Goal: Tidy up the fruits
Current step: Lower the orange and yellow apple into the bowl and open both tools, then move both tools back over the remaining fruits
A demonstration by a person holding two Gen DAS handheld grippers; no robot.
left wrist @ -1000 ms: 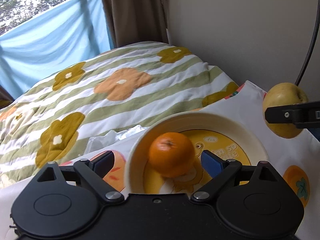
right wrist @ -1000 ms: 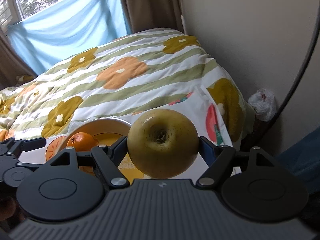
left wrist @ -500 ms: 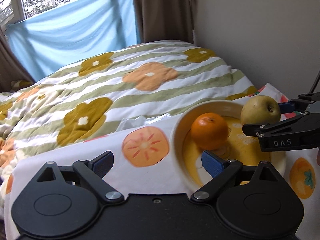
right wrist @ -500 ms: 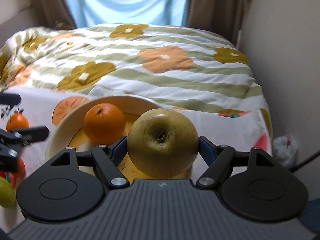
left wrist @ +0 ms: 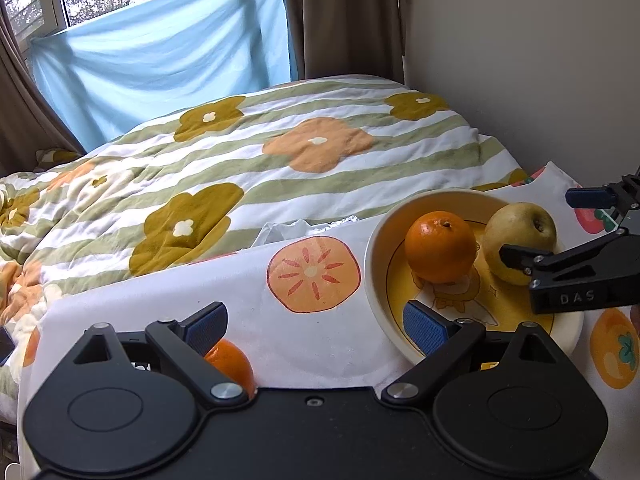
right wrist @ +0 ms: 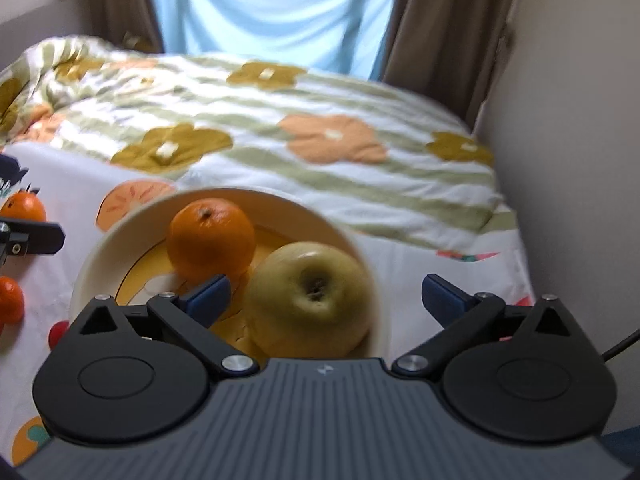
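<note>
Released since the last frame, my right gripper (right wrist: 326,300) leaves the pear (right wrist: 308,298) resting in the bowl (right wrist: 86,280) beside the orange (right wrist: 211,237), lower centre; my left gripper (left wrist: 316,326) hangs unclenched, empty.

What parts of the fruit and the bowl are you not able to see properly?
- Small orange, left wrist view: mostly hidden behind the left claw body.
- Pear, left wrist view: lower side covered by the right claw's finger.
- Bowl, right wrist view: near rim hidden by the right claw; the picture is blurred.
- Red and orange fruit at the left edge, right wrist view: cut off, type unclear.
</note>
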